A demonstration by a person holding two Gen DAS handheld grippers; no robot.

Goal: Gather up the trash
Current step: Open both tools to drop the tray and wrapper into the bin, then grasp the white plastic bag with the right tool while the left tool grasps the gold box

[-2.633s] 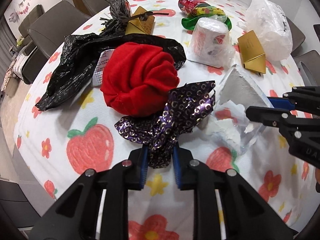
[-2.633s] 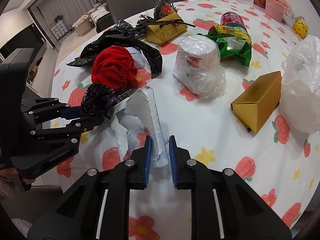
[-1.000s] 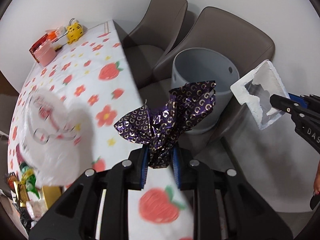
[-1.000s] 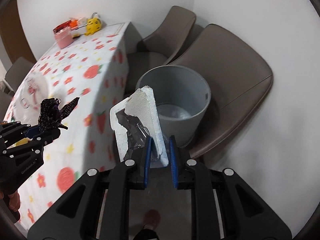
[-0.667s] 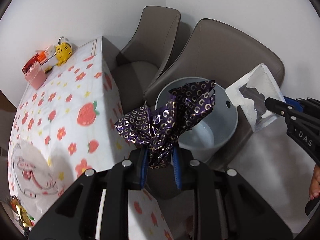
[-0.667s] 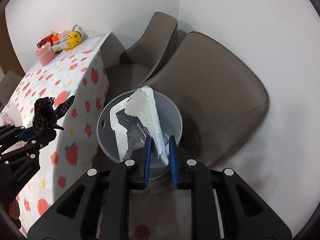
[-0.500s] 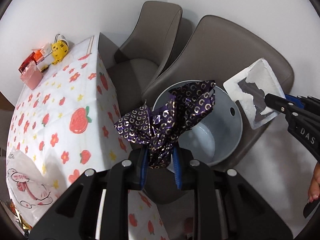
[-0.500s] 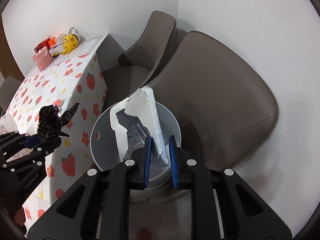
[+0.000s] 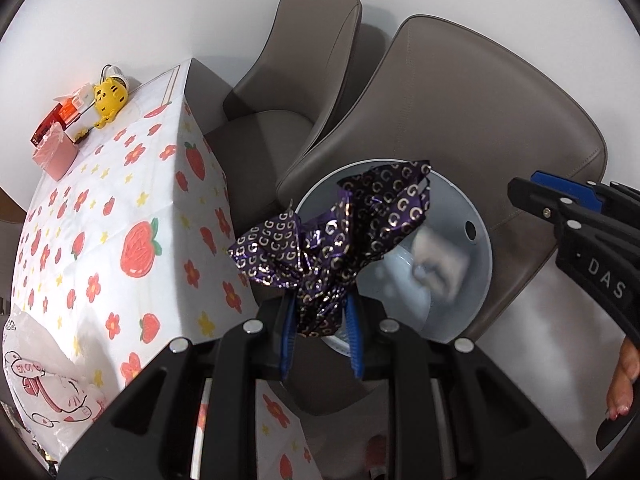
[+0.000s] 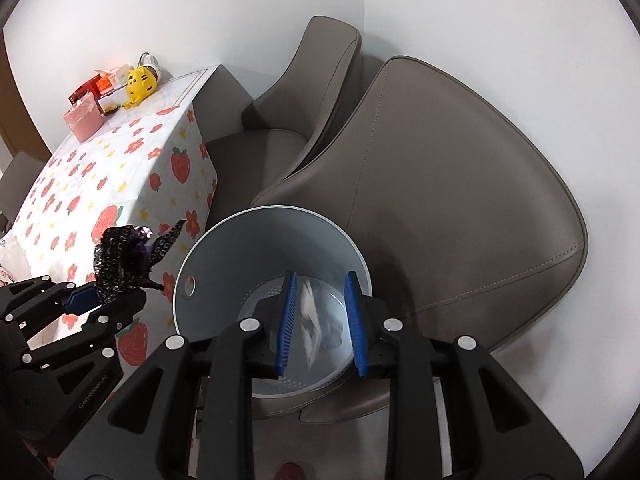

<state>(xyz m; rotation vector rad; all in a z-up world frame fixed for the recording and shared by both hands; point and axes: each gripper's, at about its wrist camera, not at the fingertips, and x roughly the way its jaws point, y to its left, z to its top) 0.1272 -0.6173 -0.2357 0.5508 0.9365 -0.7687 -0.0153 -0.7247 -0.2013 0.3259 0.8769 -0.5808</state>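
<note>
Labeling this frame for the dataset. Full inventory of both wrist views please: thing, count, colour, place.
bin: 1, grey, on the floor by the nearer chair
foam piece: 1, white, blurred, inside the bin
foil wrapper: 1, purple with gold print, held over the bin's rim
chairs: 2, taupe, beside the table
tablecloth: 1, white with strawberries and flowers, on the table
yellow toy: 1, yellow, at the table's far end
pink box: 1, pink, near the toy
red packets: count unclear, red and white, behind the pink box
plastic bag: 1, white with cartoon print, on the table's near side
left gripper: 1, black with blue pads, clamped on the wrapper
right gripper: 1, black with blue pads, open above the bin
</note>
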